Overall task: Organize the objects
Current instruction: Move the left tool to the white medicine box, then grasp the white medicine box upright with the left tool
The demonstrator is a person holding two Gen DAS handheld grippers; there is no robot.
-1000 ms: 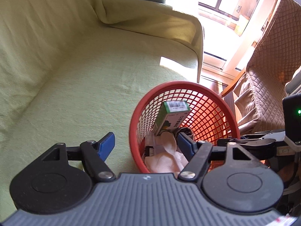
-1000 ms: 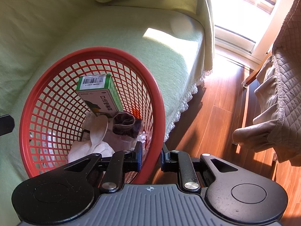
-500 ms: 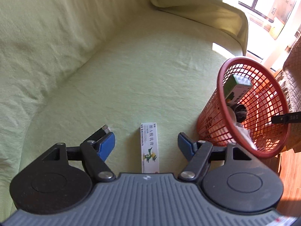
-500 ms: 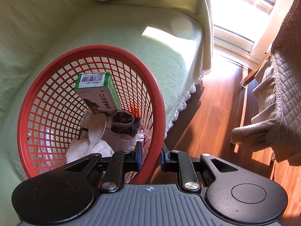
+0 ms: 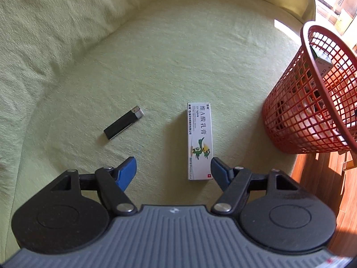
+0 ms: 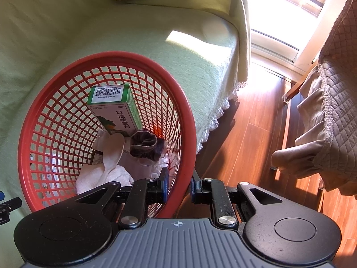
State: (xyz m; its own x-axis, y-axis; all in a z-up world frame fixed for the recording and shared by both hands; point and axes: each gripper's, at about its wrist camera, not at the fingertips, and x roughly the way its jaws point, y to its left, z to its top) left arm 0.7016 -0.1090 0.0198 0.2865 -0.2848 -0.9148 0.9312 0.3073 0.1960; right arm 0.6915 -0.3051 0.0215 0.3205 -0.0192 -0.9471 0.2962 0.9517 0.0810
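The left gripper has its blue-tipped jaws spread wide with nothing clamped; its right fingertip sits just beside the near end of a white ointment box. The right gripper has its jaws narrowed onto the rim of the red basket, one pad inside the mesh wall and one outside.

The green-covered sofa fills most of the left wrist view. The red basket stands at the right edge of that frame, near the sofa's front edge, and takes up the centre-left of the right wrist view. Inside it a green box (barcode end upward) leans against the wall, above a dark scrunchie and a white cloth. The white ointment box lies flat at lower centre of the left wrist view. A black lighter lies to its left, well apart from it.
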